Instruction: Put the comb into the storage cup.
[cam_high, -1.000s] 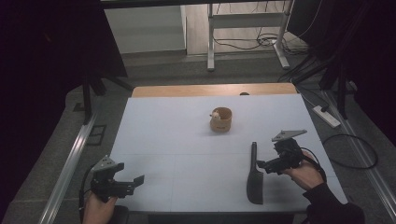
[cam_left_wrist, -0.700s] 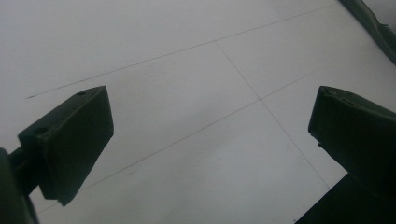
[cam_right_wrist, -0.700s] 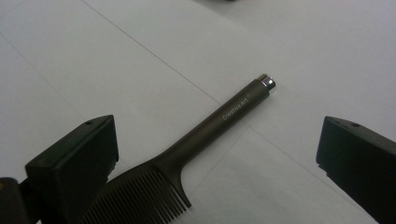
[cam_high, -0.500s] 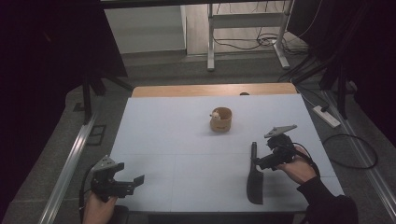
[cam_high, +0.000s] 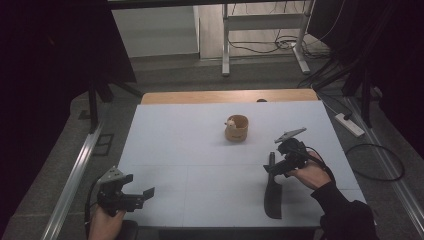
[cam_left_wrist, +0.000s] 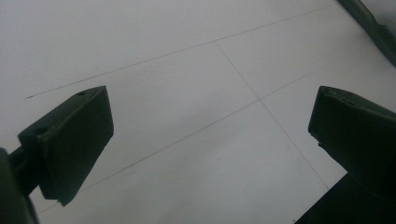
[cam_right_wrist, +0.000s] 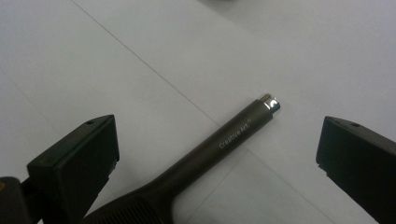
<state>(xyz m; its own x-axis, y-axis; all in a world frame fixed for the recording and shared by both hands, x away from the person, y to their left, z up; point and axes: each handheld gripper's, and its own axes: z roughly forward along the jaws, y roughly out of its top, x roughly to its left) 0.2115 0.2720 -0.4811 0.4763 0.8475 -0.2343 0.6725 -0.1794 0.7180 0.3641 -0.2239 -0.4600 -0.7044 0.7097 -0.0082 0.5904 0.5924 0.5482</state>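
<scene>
White sheeting covers the bench (cam_high: 200, 150), which sits in the middle of the high view with dark floor and cables behind it. At the lower right of that frame a long dark brush (cam_high: 272, 192) lies flat on the bench, its thin handle pointing up the frame. The right gripper (cam_high: 274, 167) hovers over that handle; in the right gripper view its jaws stand wide apart, released, either side of the handle (cam_right_wrist: 233, 135), which bears the lettering "Creative Art", touching neither. At the lower left, the left gripper (cam_high: 145, 192) is likewise spread open above bare bench. A small wooden cup (cam_high: 236, 128) stands near the frame's centre, well apart from both.
</scene>
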